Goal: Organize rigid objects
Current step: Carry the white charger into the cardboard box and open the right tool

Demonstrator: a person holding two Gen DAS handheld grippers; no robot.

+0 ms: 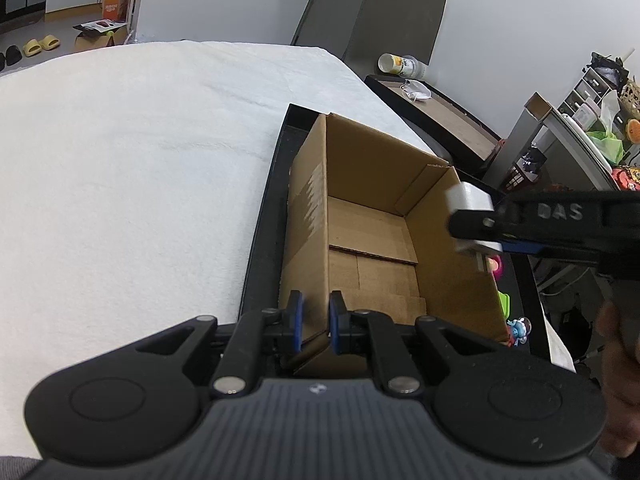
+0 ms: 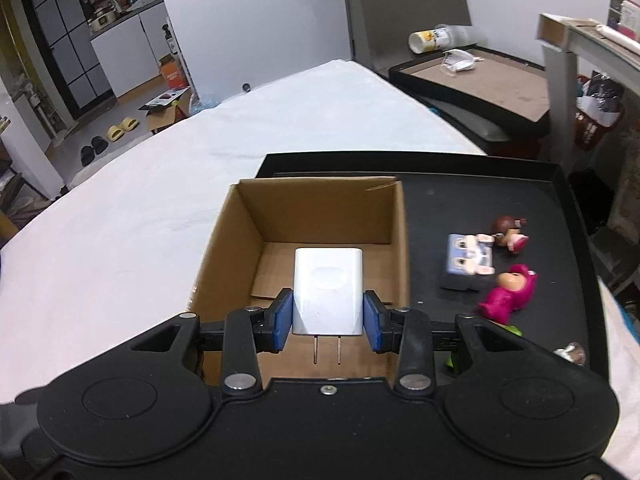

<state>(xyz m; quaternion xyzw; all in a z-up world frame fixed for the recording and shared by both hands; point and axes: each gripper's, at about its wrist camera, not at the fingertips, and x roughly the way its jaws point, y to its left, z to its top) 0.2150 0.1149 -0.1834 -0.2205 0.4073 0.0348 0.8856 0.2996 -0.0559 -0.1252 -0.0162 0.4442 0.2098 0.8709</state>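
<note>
An open cardboard box (image 1: 372, 240) stands on a black tray (image 1: 264, 216); its inside looks empty. My left gripper (image 1: 316, 322) is shut on the box's near left wall. My right gripper (image 2: 328, 318) is shut on a white plug charger (image 2: 328, 284), prongs toward the camera, held above the box (image 2: 320, 216). In the left wrist view the charger (image 1: 470, 200) hangs over the box's right rim. Small toys lie on the tray (image 2: 520, 184) right of the box: a blue-white figure (image 2: 468, 260), a brown-haired doll (image 2: 510, 232), a pink figure (image 2: 508, 294).
The tray sits on a white cloth-covered table (image 2: 160, 208). A second dark tray (image 2: 480, 76) with a mask and a tipped cup (image 2: 432, 38) stands beyond the table. More small toys (image 1: 518, 328) lie by the box's near right side.
</note>
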